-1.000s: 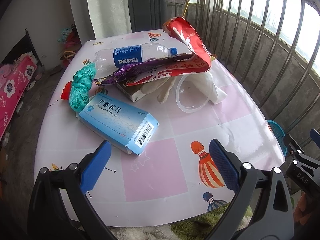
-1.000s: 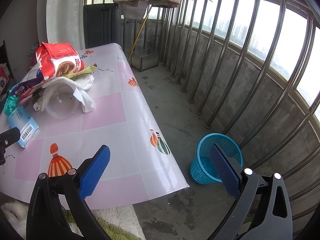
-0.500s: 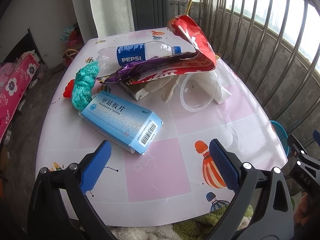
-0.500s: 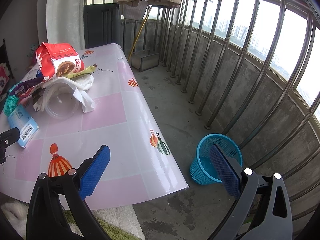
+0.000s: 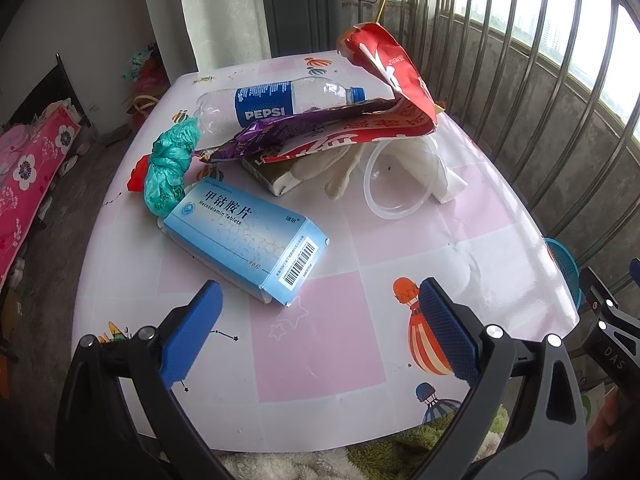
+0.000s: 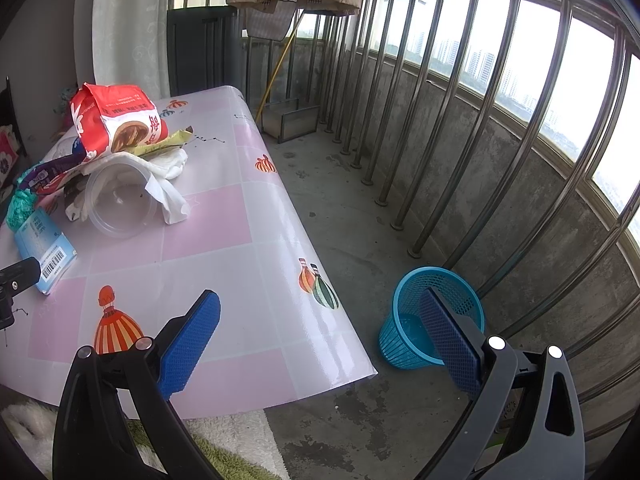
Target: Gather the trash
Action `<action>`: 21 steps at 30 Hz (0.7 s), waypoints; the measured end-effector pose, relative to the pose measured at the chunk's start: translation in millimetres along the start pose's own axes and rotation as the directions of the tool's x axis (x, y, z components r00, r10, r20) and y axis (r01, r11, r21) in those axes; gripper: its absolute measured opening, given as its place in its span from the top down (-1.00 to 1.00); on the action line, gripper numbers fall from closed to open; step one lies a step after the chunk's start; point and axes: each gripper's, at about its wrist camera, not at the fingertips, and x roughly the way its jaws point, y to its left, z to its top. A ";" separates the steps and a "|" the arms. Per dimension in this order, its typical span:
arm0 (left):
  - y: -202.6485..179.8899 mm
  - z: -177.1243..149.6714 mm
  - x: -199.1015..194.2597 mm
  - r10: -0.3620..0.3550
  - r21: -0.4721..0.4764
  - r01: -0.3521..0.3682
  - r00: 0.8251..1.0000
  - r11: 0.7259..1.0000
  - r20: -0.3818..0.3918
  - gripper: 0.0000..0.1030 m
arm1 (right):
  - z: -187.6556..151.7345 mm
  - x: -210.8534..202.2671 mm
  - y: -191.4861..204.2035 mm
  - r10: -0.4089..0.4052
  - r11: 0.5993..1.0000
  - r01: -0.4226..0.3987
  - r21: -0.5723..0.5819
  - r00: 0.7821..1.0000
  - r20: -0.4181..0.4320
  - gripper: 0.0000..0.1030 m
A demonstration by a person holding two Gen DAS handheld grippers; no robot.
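Observation:
Trash lies on a pink checked table (image 5: 320, 336): a blue tablet box (image 5: 248, 236), a Pepsi bottle (image 5: 276, 104), a crumpled green bag (image 5: 168, 164), a purple wrapper (image 5: 280, 132), a red snack bag (image 5: 392, 92) and a clear plastic cup (image 5: 400, 184) on white tissue. My left gripper (image 5: 318, 320) is open and empty, just short of the tablet box. My right gripper (image 6: 320, 332) is open and empty, over the table's right edge. A blue mesh bin (image 6: 434, 316) stands on the floor below it.
A metal railing (image 6: 460, 120) runs along the balcony's right side. A dark cabinet (image 5: 300, 8) stands behind the table. A green and white rug (image 6: 224, 456) lies under the table's near edge. A pink flowered cloth (image 5: 24, 176) lies at far left.
My left gripper has moved forward and slightly right toward the tablet box. The right gripper has not moved.

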 end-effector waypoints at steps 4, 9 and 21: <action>0.0 0.6 0.5 0.003 -0.001 -0.003 1.000 1.000 -0.003 -0.83 | 0.0 -0.1 0.0 0.000 1.000 0.000 0.000 1.000 0.001 -0.89; 0.3 0.4 0.9 0.004 -0.001 -0.004 1.000 1.000 -0.007 -0.83 | -0.7 0.5 0.1 0.000 1.000 0.000 0.000 1.000 0.001 -0.89; 2.0 -1.0 1.8 0.005 -0.005 -0.005 1.000 1.000 -0.012 -0.83 | -2.0 1.6 1.1 0.003 1.000 -0.003 0.000 1.000 -0.003 -0.89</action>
